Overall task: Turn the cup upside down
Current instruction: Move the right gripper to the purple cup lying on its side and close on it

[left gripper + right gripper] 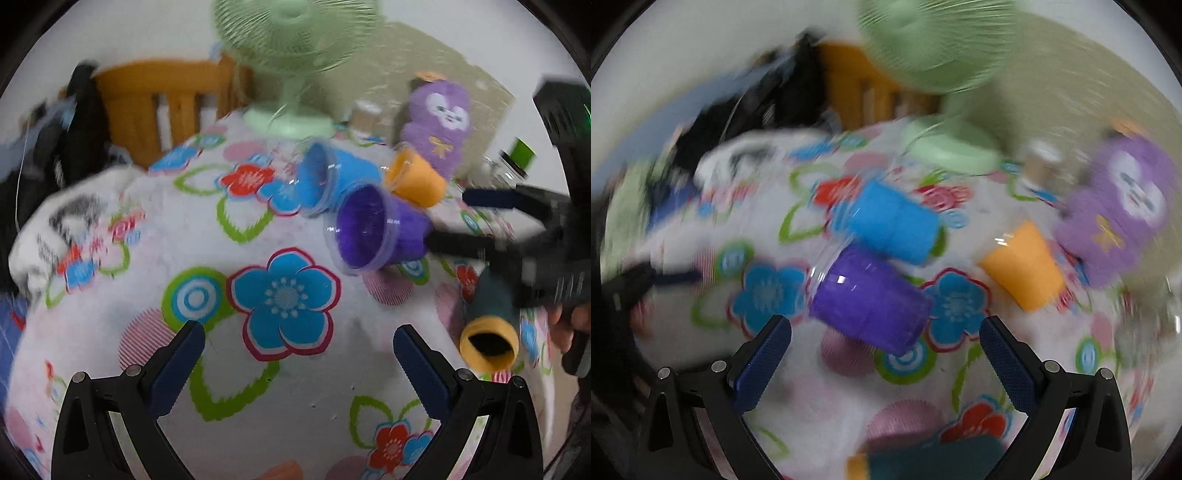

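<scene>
Three cups lie on their sides on the flowered tablecloth [207, 229]: a purple cup [373, 230] [868, 299], a blue cup [332, 177] [890, 221] and an orange cup [415, 177] [1023, 266]. My left gripper [299, 354] is open and empty, low over the cloth, well short of the cups. My right gripper [884, 350] is open, just short of the purple cup's base. In the left wrist view the right gripper [447, 218] reaches in from the right, its fingers either side of the purple cup's base. The right wrist view is blurred.
A green fan [291, 74] [945, 74] stands at the back of the table. A purple plush toy [439, 122] [1119, 214] sits behind the orange cup. A dark teal tube with a yellow mouth [487, 328] [923, 461] lies near my right gripper. A wooden chair [162, 103] and a glass bottle [513, 162] stand behind.
</scene>
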Demonstrator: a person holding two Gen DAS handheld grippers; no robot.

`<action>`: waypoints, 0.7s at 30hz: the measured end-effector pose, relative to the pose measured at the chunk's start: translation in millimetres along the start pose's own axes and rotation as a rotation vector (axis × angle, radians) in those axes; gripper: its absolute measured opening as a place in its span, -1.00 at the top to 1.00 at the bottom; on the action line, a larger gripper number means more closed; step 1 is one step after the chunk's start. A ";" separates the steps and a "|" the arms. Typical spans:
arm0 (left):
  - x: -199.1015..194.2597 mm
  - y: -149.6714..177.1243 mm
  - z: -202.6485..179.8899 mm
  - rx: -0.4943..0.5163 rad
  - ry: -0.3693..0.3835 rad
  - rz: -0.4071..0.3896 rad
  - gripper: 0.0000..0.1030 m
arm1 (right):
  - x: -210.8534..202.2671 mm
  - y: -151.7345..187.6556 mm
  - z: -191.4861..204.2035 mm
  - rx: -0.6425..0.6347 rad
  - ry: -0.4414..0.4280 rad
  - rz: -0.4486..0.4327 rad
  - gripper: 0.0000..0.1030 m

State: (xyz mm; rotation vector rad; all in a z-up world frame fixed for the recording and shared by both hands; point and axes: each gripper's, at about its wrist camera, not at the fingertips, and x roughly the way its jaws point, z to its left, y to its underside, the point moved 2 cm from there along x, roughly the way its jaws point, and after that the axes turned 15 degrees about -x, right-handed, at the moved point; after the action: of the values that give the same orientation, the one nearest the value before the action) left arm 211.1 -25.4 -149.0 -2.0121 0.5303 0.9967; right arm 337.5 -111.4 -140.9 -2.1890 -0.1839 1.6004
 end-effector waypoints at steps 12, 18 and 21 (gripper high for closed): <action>31.1 4.5 -7.6 -0.111 -0.027 0.068 -0.99 | 41.7 -15.0 4.4 -0.253 -0.087 0.081 -0.97; 32.1 4.6 -7.6 -0.115 -0.035 0.069 -0.99 | 61.2 -17.8 8.4 -0.220 -0.173 0.142 -0.41; 31.8 4.8 -8.1 -0.117 -0.032 0.078 -0.99 | 58.9 -17.7 10.5 -0.196 -0.170 0.136 -0.35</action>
State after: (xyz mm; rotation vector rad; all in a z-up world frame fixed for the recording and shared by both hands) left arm 230.8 -35.2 -173.8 -2.0882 0.5485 1.1279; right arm 349.4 -72.3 -188.1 -2.2495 -0.2562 1.9193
